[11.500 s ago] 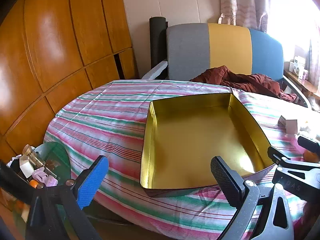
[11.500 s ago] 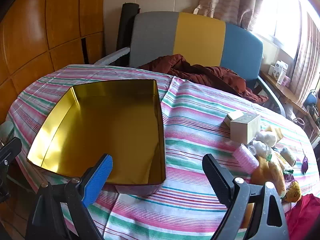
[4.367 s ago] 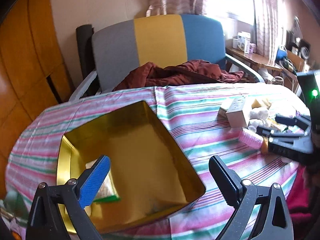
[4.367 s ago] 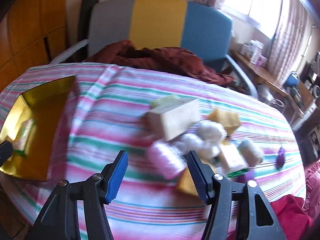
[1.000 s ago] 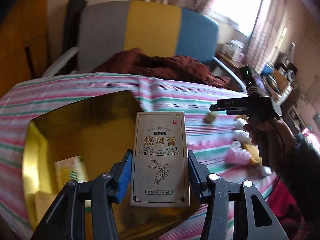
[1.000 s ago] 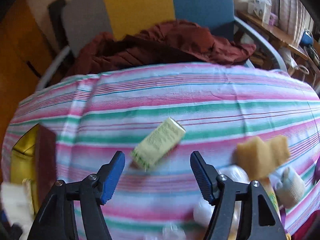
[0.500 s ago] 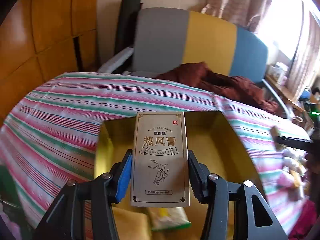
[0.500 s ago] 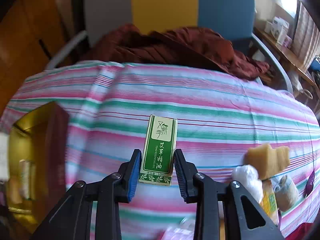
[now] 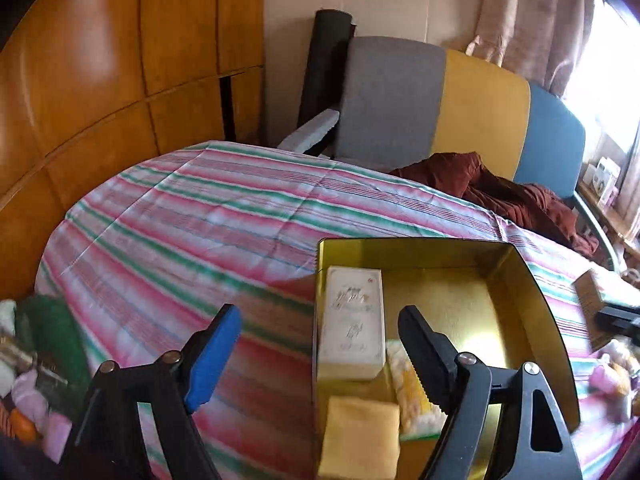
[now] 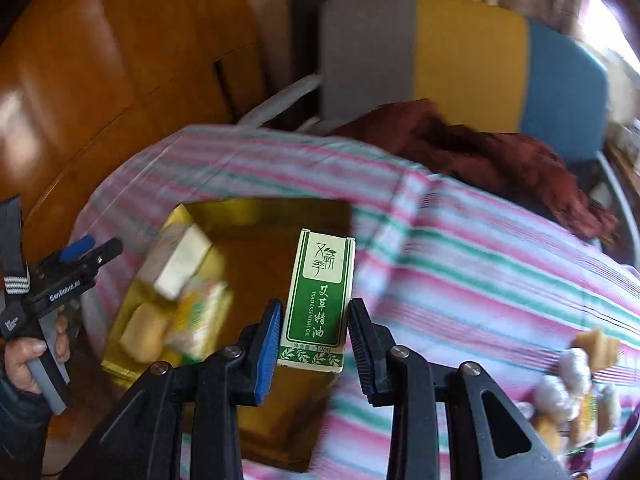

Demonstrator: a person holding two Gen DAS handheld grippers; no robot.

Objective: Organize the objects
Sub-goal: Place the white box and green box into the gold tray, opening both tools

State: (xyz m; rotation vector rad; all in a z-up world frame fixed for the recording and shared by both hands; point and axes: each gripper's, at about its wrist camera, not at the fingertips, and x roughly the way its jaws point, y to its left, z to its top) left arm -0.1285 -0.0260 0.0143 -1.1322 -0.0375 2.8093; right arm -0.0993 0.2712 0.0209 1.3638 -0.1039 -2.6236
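My right gripper (image 10: 314, 338) clamps the green essential-oil box (image 10: 320, 300) upright above the gold tin (image 9: 532, 280), while my left gripper (image 9: 320, 354) is opening, nothing between its jaws, the cream box (image 9: 352, 320) lying inside. Releasing high risks the green box bouncing out onto the counter (image 9: 180, 220).

A gold tin tray (image 9: 532, 280) sits on the striped tabletop (image 9: 192, 232), holding a pale cream box (image 9: 352, 320) along its left wall, a yellow sponge (image 9: 360, 436) and a yellow-green packet (image 9: 408, 384). A green-and-white essential-oil box (image 10: 318, 300) stands upright above the tray. More small items (image 10: 576, 384) lie scattered at the right.
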